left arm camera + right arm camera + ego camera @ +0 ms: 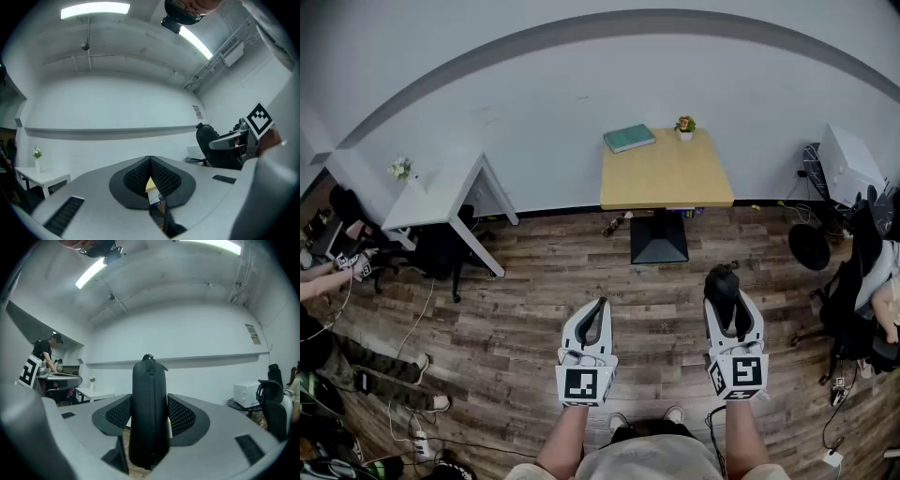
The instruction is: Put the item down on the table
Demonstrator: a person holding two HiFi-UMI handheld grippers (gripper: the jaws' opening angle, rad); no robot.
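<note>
While your right tongs [150,416] pinch the case [149,390], the worktop [666,173] lies well ahead; loosen early and it hits the floor [525,281]. Your left tongs [150,174] are pressed together, empty.

A green book [629,138] lies at twelve o'clock, with a potted plant [684,126] near its two o'clock. A white desk [441,192] stands at ten on the wood floor [534,281], with flowers [399,169] on its far corner. At two sits a white box [848,164], perhaps a microwave. A black chair [853,272] is at three.
</note>
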